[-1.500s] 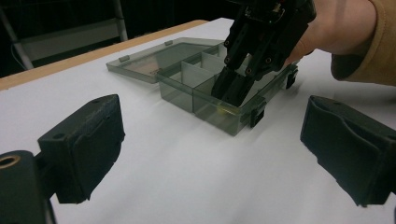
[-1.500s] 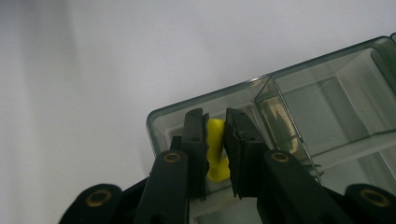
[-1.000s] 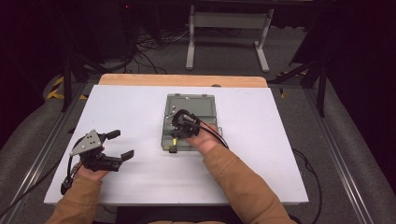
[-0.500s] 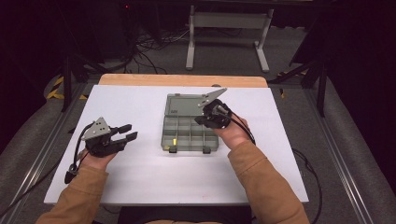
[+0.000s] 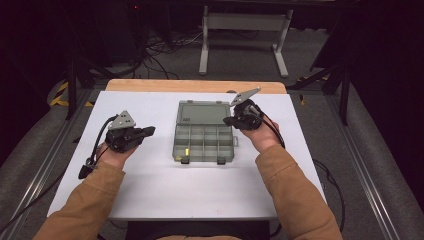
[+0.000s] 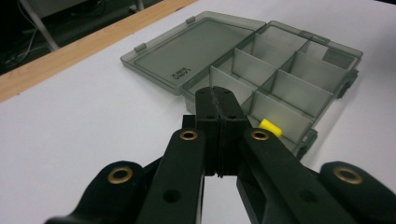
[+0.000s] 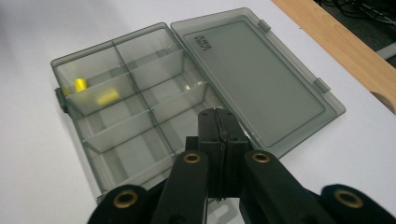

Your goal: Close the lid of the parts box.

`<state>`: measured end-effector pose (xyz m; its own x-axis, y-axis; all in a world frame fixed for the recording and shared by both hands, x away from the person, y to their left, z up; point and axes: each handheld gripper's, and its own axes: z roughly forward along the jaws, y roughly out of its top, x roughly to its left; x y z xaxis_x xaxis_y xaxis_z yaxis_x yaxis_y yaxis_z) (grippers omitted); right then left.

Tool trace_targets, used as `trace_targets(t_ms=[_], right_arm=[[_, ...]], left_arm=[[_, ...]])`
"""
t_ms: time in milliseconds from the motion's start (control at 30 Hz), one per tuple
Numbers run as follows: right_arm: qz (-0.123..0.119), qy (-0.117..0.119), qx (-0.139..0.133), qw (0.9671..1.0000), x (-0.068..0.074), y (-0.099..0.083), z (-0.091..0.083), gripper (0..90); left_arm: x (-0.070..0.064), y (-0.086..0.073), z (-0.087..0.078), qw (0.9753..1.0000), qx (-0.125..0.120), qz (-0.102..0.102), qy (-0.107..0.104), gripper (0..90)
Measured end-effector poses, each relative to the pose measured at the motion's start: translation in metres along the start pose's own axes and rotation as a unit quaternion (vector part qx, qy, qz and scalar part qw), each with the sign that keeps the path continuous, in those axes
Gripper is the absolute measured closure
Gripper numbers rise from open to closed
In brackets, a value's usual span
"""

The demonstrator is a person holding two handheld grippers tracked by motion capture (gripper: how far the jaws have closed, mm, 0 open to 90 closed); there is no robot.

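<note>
Organizer box lies open on the bench, both claws clear of it
The white bench (image 5: 150,195) carries the grey compartment box (image 5: 205,142) at its middle, lid (image 5: 206,112) flat toward the far edge; the left claw (image 5: 148,131) and right claw (image 5: 227,120) flank it, both clenched on nothing; a small yellow piece (image 6: 271,127) sits in a near-left compartment; opening looks complete, so next likely calls for reaching that piece

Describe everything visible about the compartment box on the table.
The compartment box is smoky grey see-through plastic. It lies open on the white table, its hinged lid flat on the far side. Dividers form eight compartments; the near left one holds a small yellow piece. Two dark latches sit on its near edge. Neither gripper touches it.
</note>
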<state>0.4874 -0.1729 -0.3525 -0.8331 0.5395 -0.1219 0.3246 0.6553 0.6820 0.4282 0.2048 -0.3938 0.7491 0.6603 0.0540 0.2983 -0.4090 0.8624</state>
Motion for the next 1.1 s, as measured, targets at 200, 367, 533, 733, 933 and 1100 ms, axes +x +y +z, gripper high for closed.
trace_targets(t_ms=[200,367,533,733,933,1100], right_arm=[[0.005,-0.007,0.002,1.0000,-0.012,-0.003,0.001,90.0],[0.008,-0.018,0.000,0.9998,-0.020,-0.005,0.004,90.0],[0.009,-0.023,-0.004,0.9997,-0.027,-0.006,0.009,90.0],[0.010,-0.025,-0.008,0.9996,-0.033,-0.007,0.015,90.0],[0.016,-0.031,-0.002,0.9994,-0.040,-0.009,0.019,90.0],[0.021,-0.041,-0.003,0.9990,-0.047,-0.010,0.020,90.0]], left_arm=[[0.004,0.014,0.014,0.9998,0.016,0.008,-0.005,89.6],[0.010,0.023,0.026,0.9996,0.028,-0.002,-0.003,89.6],[0.016,0.033,0.037,0.9985,0.040,-0.036,-0.007,87.4],[0.023,0.041,0.048,0.9974,0.053,-0.045,0.017,88.6],[0.031,0.045,0.062,0.9967,0.069,-0.031,0.030,89.4],[0.039,0.046,0.073,0.9961,0.076,-0.034,0.030,89.5]])
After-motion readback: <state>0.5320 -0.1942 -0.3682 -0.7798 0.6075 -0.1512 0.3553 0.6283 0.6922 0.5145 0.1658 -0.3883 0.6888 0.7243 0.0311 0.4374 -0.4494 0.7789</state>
